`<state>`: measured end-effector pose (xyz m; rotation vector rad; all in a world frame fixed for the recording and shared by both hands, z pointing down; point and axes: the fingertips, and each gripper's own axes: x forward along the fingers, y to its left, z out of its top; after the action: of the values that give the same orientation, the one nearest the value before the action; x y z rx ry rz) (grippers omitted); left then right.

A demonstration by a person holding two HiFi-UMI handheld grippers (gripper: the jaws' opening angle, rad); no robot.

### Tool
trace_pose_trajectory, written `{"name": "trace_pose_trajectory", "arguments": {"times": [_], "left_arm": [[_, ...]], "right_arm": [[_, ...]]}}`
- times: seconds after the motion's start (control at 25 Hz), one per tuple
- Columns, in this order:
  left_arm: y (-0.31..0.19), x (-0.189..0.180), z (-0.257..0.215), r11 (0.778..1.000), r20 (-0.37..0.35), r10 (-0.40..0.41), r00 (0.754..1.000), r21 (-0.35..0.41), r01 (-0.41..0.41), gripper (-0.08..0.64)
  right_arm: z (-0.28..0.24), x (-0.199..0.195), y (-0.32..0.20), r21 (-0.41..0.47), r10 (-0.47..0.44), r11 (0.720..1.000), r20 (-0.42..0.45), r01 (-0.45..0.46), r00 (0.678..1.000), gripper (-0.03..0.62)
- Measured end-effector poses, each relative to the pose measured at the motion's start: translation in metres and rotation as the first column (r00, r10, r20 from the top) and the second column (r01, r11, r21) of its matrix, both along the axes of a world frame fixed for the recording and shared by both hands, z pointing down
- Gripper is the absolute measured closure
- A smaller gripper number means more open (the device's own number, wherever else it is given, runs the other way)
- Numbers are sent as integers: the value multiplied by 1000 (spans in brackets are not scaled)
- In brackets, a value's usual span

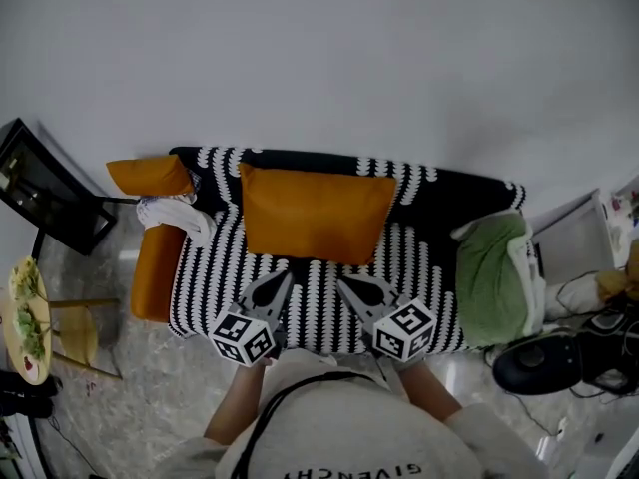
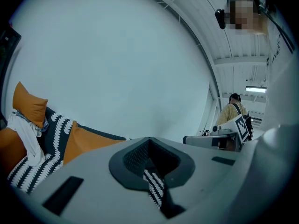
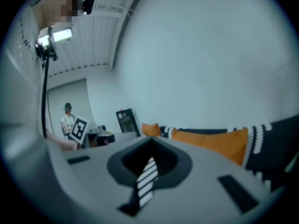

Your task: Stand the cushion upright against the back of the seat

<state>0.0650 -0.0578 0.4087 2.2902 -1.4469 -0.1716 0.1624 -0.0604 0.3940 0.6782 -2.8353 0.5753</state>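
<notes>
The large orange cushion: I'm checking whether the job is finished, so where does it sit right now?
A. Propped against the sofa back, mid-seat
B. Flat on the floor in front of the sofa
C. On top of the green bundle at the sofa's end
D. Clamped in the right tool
A: in the head view the large orange cushion leans on the sofa back mid-seat, while the left tool and right tool are shut and empty in front of it.

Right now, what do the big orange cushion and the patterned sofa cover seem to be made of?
The orange cushion: probably matte cloth over soft filling; no shine, rounded sagging edges. The sofa cover: seemingly a matte fabric throw, black with white rows; it drapes over the seat front. The weave is too small to tell.
</notes>
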Motion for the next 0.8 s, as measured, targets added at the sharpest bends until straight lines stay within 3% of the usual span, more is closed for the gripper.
{"name": "trace_pose_trajectory", "arguments": {"times": [0.8], "left_arm": [[12, -2, 2, 1000, -10, 12, 1000, -20, -12, 535]], "right_arm": [[-6, 7, 1, 20, 21, 1000, 22, -21, 1000, 575]]}}
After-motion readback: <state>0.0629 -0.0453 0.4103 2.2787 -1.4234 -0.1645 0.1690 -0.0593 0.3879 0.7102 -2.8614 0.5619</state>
